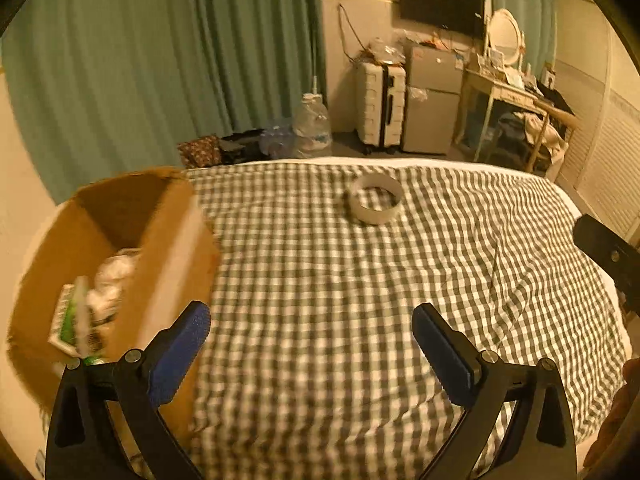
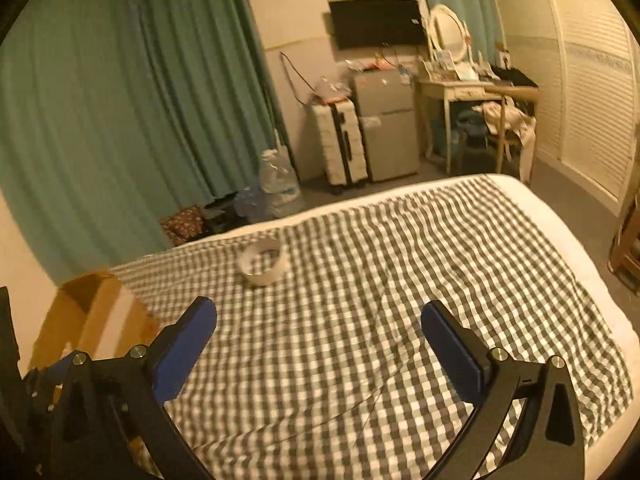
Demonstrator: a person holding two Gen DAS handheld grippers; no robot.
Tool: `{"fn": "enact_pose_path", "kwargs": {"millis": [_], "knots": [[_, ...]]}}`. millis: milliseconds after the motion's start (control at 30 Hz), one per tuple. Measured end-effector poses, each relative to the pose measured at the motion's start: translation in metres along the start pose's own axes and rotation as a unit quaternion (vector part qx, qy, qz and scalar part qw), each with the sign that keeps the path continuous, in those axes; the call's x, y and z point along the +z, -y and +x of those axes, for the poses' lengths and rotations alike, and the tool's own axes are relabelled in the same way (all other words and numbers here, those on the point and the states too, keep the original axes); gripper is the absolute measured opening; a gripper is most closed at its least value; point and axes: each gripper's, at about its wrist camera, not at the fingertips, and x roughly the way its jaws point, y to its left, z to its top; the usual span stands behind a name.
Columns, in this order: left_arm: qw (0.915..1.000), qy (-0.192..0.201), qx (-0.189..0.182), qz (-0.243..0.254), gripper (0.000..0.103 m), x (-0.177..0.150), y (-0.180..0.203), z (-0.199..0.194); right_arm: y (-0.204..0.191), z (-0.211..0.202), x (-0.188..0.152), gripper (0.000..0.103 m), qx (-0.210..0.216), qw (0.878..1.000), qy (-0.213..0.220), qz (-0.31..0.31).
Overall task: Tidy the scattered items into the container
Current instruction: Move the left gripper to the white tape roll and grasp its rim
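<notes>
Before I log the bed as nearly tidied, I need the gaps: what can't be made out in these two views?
- Cardboard box contents, left wrist view: motion-blurred; a green-and-white packet and crumpled white stuff, kind unclear.
- Box interior, right wrist view: hidden by its wall and the left gripper.
- Box's near end, left wrist view: covered by the gripper's fingers.
- Tape roll: far side and any label too small.
- Bed's near edge: cut off in both views.
</notes>
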Motion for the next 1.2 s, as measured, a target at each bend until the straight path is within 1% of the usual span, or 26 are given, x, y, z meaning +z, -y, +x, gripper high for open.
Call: {"fn": "enact_pose_path", "kwargs": {"millis": [100, 200, 267, 333, 433, 533, 600, 633, 700, 733, 767, 800, 833, 867, 900, 933, 1000, 1033, 1100, 1200], "knots": [[0.9999, -0.009, -0.004, 0.011, 0.103, 0.003, 0.020, 0.029, 0.015, 0.030, 0.001, 0.103, -0.021, 1.000, -0.010, 0.008], [0.9998, -0.017, -0.007, 0.002, 0.103, 0.014, 0.037, 0.064, 0.032, 0.062, 0.002, 0.103, -0.032, 0.999, -0.027, 0.025], [0.9997, -0.018, -0.013, -0.013, 0.103, 0.023, 0.044, 0.083, 0.047, 0.083, 0.004, 0.103, -0.042, 0.998, -0.027, 0.038], [0.9992, -0.021, -0.018, -0.029, 0.103, 0.033, 0.053, 0.112, 0.056, 0.096, 0.007, 0.103, -0.048, 0.998, -0.024, 0.041], [0.9989, -0.025, -0.025, -0.030, 0.103, 0.047, 0.068, 0.151, 0.069, 0.116, 0.012, 0.103, -0.054, 0.998, -0.009, 0.038], [0.9990, -0.015, -0.022, -0.035, 0.103, 0.060, 0.076, 0.183, 0.077, 0.134, 0.013, 0.103, -0.060, 0.998, -0.014, 0.025], [0.9985, -0.009, -0.023, -0.048, 0.103, 0.067, 0.077, 0.201, 0.082, 0.144, 0.009, 0.103, -0.062, 0.997, -0.031, 0.026], [0.9986, -0.011, -0.018, -0.048, 0.103, 0.070, 0.078, 0.210, 0.087, 0.151, 0.005, 0.103, -0.061, 0.997, -0.047, 0.033], [0.9988, -0.019, -0.003, -0.045, 0.103, 0.074, 0.082, 0.229, 0.088, 0.157, 0.000, 0.103, -0.055, 0.995, -0.064, 0.043], [0.9987, -0.029, 0.003, -0.042, 0.103, 0.078, 0.083, 0.240, 0.087, 0.160, -0.002, 0.103, -0.048, 0.995, -0.073, 0.045], [0.9985, -0.032, 0.001, -0.045, 0.103, 0.080, 0.083, 0.245, 0.085, 0.161, -0.003, 0.103, -0.046, 0.995, -0.076, 0.040], [0.9979, -0.031, -0.002, -0.056, 0.103, 0.083, 0.081, 0.248, 0.083, 0.161, -0.004, 0.103, -0.043, 0.996, -0.074, 0.034], [0.9973, -0.027, -0.006, -0.068, 0.099, 0.085, 0.079, 0.247, 0.080, 0.159, -0.005, 0.103, -0.035, 0.997, -0.072, 0.023], [0.9968, -0.024, -0.014, -0.076, 0.088, 0.088, 0.077, 0.248, 0.076, 0.158, -0.005, 0.103, -0.031, 0.997, -0.068, 0.012], [0.9970, -0.026, -0.012, -0.071, 0.083, 0.091, 0.078, 0.249, 0.074, 0.156, -0.006, 0.103, -0.030, 0.997, -0.065, 0.008], [0.9980, -0.029, -0.001, -0.057, 0.083, 0.092, 0.080, 0.247, 0.072, 0.156, -0.007, 0.103, -0.027, 0.998, -0.063, 0.004], [0.9985, -0.032, -0.002, -0.045, 0.083, 0.093, 0.079, 0.239, 0.072, 0.157, -0.009, 0.103, -0.026, 0.997, -0.071, 0.009], [0.9986, -0.029, -0.006, -0.044, 0.083, 0.093, 0.077, 0.230, 0.072, 0.158, -0.011, 0.103, -0.026, 0.997, -0.078, 0.013], [0.9979, -0.032, -0.027, -0.049, 0.083, 0.089, 0.069, 0.211, 0.073, 0.157, -0.015, 0.103, -0.028, 0.996, -0.085, 0.015], [0.9971, -0.029, -0.038, -0.060, 0.083, 0.080, 0.051, 0.171, 0.072, 0.143, -0.016, 0.103, -0.037, 0.996, -0.079, 0.015]]}}
